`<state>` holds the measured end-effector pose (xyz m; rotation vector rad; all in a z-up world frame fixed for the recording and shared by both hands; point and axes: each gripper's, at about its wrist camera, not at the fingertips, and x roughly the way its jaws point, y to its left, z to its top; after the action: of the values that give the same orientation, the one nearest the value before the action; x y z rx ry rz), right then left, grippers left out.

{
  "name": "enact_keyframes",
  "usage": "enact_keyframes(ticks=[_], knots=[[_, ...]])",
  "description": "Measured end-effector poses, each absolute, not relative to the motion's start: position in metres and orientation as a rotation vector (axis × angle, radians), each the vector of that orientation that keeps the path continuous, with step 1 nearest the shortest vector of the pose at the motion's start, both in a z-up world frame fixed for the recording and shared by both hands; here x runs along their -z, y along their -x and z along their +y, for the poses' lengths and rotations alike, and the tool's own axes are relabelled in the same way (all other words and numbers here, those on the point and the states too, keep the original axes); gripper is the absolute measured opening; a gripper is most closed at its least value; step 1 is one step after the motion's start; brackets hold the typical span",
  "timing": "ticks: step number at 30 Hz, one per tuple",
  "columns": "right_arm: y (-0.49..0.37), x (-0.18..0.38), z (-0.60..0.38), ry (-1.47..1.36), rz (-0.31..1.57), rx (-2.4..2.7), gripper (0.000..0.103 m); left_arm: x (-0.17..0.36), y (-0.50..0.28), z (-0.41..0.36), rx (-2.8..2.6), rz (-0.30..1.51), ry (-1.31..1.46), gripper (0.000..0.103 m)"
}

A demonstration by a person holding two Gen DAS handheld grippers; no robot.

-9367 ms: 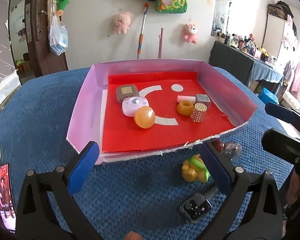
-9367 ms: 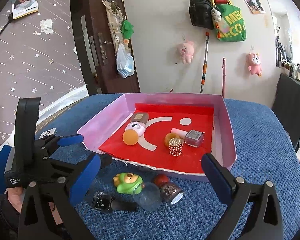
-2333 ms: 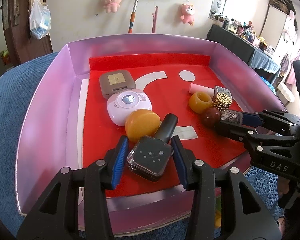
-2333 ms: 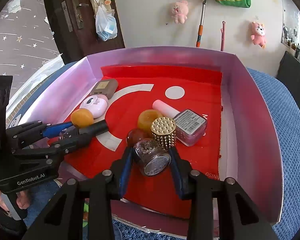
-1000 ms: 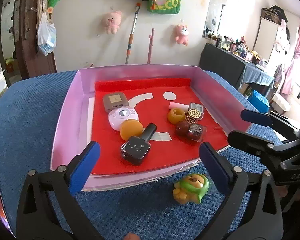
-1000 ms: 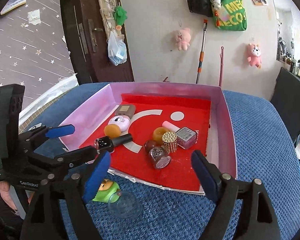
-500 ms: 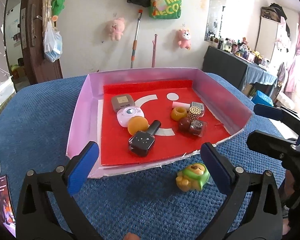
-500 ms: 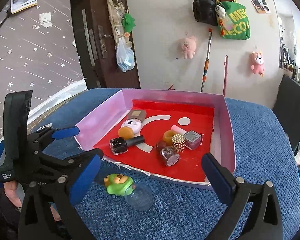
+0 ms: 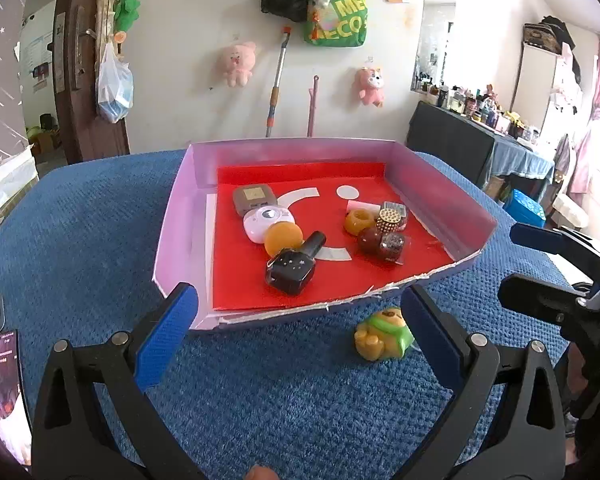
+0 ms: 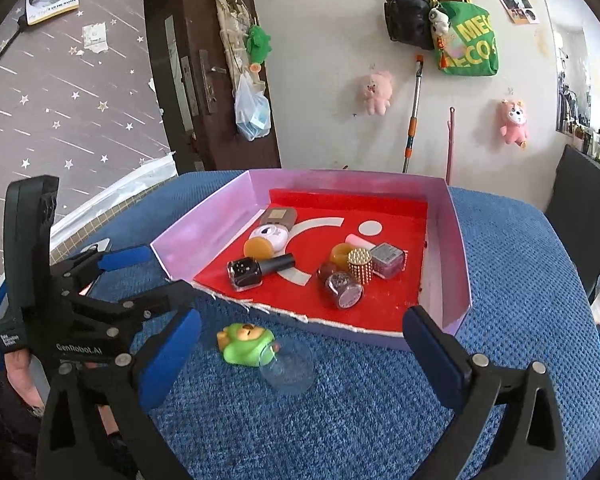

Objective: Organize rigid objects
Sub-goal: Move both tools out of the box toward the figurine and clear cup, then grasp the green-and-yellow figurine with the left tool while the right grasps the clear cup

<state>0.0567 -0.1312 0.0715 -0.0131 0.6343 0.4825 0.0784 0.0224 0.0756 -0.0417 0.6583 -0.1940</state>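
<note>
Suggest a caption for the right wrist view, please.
Open right gripper before a green toy and the filled tray.

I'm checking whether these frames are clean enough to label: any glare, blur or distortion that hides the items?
Left wrist view: the window at right is blown out; strong fisheye bends the tray walls, with dark vignette corners; the items look sharp. Right wrist view: even light and the same barrel distortion; the clear dome beside the green toy is hard to make out against the blue cloth.
</note>
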Motion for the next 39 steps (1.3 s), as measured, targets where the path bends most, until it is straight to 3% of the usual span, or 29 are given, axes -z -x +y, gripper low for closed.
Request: enact_keyframes(ticks=[12,21,27,39], knots=[[-0.051,-0.051,-0.133,-0.003,0.689,-0.491,0.103,-0.061,-0.073,0.025,0.208,0.706,0.061,0.103],[-0.053,-0.034,-0.128,0.044,0.730,-0.458,0.085,-0.054,-0.067,0.018,0.232,0.728,0.047,0.103],[-0.057,-0.023,-0.125,0.069,0.758,-0.448,0.081,-0.053,-0.065,0.012,0.261,0.731,0.044,0.103],[-0.074,-0.008,-0.116,0.075,0.799,-0.438,0.081,-0.043,-0.066,0.008,0.288,0.766,0.026,0.103]])
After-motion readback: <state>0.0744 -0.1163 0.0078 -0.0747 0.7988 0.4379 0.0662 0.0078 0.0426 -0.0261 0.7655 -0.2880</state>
